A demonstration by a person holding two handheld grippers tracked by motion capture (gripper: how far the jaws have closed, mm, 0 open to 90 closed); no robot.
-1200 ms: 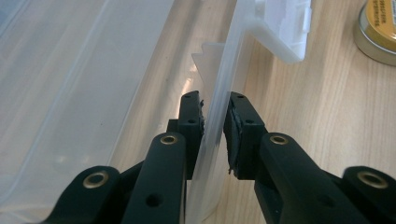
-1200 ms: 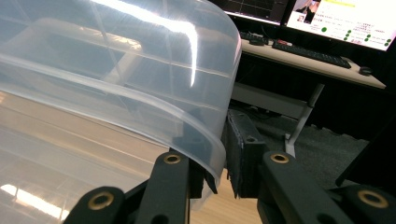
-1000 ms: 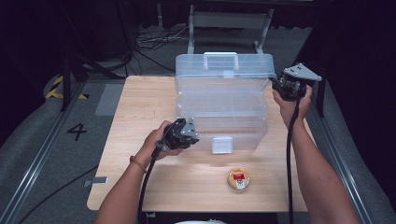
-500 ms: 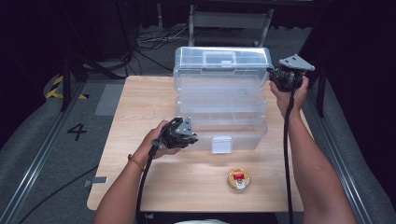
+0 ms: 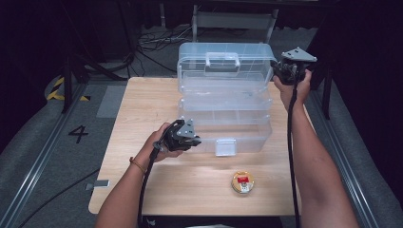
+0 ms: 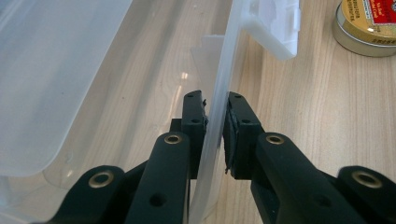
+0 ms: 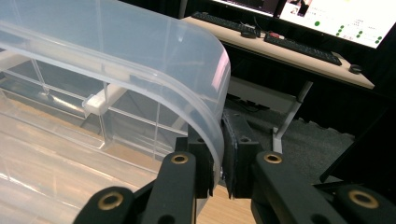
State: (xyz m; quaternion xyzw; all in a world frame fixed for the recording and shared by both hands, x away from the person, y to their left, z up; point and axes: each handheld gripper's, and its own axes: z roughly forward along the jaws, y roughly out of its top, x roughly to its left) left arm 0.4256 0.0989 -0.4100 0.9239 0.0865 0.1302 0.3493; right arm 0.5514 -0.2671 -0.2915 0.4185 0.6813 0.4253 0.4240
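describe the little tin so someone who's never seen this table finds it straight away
On the wooden table, look in front of the big clear plastic organiser box, toward the person's edge. The small round tin lies flat there alone, gold-rimmed with a red label, the only opaque, coloured item.

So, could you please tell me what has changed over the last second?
The right tongs, shut on the clear box's lid, have swung it further up and back, so the trays are spread open. The left tongs stay clamped on the box's front wall. The small tin has not moved.
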